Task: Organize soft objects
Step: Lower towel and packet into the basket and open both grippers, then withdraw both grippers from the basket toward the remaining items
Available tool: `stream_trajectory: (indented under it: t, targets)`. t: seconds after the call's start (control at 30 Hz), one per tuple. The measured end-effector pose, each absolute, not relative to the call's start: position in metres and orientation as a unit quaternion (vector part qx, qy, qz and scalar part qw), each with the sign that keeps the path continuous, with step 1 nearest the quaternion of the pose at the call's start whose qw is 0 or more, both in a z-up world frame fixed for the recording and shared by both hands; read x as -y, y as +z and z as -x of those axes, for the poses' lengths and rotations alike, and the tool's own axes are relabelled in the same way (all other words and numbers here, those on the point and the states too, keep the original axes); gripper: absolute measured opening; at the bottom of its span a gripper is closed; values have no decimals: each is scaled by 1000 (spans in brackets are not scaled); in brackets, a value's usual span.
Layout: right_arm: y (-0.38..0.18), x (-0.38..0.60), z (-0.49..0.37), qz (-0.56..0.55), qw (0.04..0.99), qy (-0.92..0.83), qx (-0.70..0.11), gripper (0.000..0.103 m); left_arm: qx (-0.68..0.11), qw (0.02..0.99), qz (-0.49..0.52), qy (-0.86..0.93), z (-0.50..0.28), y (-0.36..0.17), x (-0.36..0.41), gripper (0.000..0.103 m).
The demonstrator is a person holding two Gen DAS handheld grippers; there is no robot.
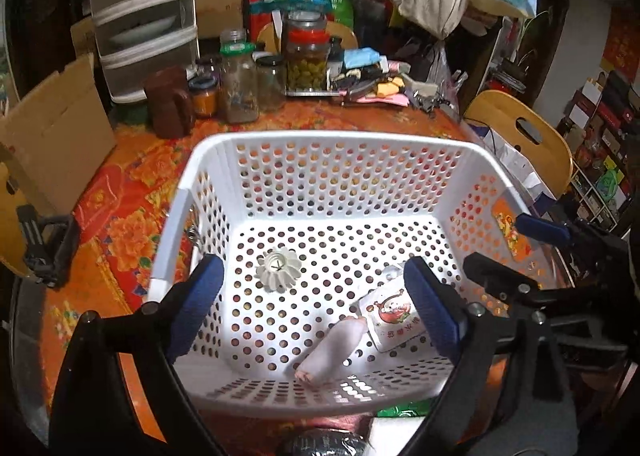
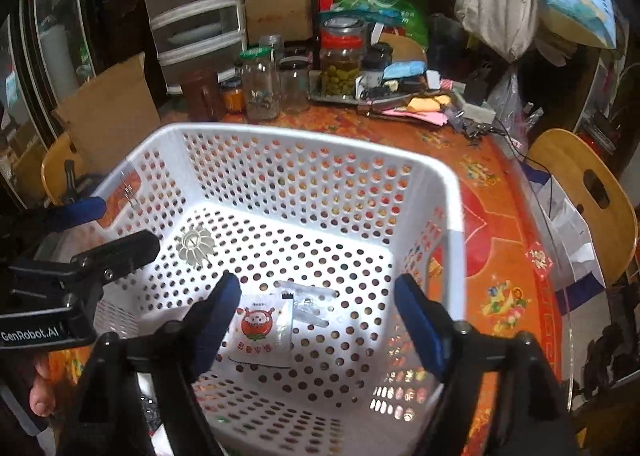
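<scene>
Here both tools (image 1: 316, 308) (image 2: 318, 316) gape above the basket (image 1: 340, 144), empty.

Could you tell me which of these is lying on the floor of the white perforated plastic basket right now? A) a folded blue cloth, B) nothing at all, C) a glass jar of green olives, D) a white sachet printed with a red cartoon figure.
D: the white sachet printed with a red cartoon figure lies flat on the floor of the white perforated plastic basket, near a white fluted plastic piece.
</scene>
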State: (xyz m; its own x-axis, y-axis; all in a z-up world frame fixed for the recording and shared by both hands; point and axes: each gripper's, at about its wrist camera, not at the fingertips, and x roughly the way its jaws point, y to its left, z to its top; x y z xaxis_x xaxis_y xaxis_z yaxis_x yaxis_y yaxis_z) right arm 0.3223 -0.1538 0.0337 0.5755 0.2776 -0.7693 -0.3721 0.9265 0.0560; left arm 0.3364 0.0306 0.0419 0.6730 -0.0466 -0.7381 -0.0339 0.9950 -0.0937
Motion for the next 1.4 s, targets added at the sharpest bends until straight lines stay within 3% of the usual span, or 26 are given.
stream_trajectory:
  t: [0.23, 0.7, 1.4]
  targets:
    - [54, 175, -300, 36, 901, 187, -391, 103, -361, 932, 22, 9, -296, 70, -25, 98]
    - [78, 195, -230, 21, 922, 200, -329, 103, -310, 950, 40, 19, -191, 98, -38, 100]
    - [52, 206, -115, 18, 932, 218, -287, 103, -293, 954, 50, 48, -87, 55, -44, 103]
